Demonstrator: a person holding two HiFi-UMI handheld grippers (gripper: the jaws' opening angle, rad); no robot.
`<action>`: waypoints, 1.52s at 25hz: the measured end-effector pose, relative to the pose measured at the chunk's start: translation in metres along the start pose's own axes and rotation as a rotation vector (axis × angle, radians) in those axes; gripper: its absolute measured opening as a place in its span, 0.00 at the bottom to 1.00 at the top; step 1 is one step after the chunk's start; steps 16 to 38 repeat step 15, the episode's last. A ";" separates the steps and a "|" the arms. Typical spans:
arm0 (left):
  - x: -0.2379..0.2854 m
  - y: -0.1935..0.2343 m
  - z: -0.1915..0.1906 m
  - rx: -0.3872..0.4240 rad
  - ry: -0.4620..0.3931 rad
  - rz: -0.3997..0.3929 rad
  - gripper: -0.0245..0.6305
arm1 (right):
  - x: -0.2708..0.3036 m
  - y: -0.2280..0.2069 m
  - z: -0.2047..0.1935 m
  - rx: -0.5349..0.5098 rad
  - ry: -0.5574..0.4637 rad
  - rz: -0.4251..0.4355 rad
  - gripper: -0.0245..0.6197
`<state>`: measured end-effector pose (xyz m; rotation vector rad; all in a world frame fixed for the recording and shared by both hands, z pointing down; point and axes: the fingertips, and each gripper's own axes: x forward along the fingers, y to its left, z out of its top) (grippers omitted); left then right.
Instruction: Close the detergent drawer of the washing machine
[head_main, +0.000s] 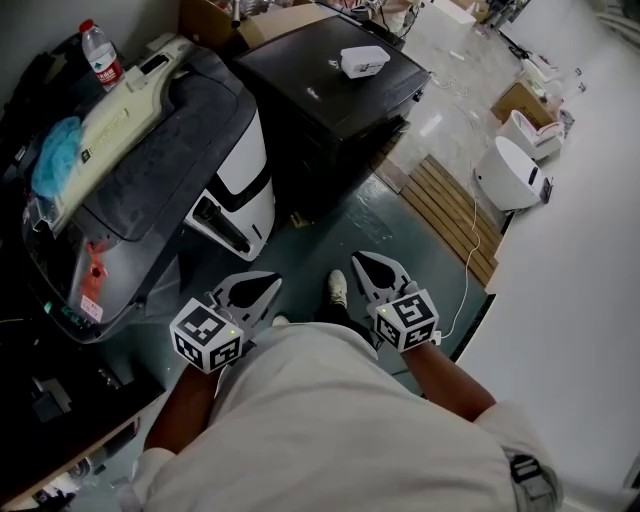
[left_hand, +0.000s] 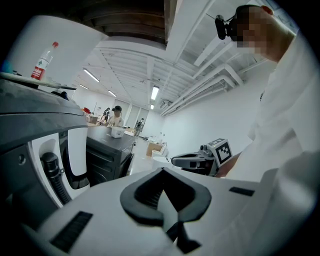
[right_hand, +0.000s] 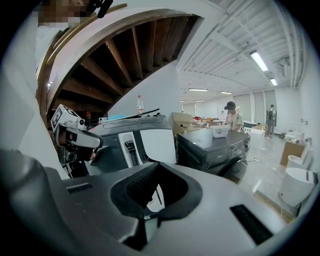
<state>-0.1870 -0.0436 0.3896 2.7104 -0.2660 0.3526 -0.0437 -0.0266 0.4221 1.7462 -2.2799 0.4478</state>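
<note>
L claw (left_hand: 162, 170), R claw (right_hand: 157, 165): jaws together, both empty.

Right gripper (right_hand: 158, 168), jaws together and empty, before a dark washing machine (right_hand: 215, 147).

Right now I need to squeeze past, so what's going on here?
A person stands holding a gripper in each hand. The left gripper and right gripper are both shut and empty, held out over the floor, touching nothing. The black washing machine, with a white box on top, stands ahead; its detergent drawer can't be made out.
</note>
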 end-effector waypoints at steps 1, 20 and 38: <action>-0.001 0.000 0.000 -0.001 0.000 0.001 0.03 | 0.000 0.000 0.000 -0.001 -0.001 0.000 0.05; -0.005 0.006 -0.005 -0.013 -0.001 0.014 0.03 | 0.005 0.001 0.000 -0.007 0.002 0.004 0.05; -0.005 0.006 -0.005 -0.013 -0.001 0.014 0.03 | 0.005 0.001 0.000 -0.007 0.002 0.004 0.05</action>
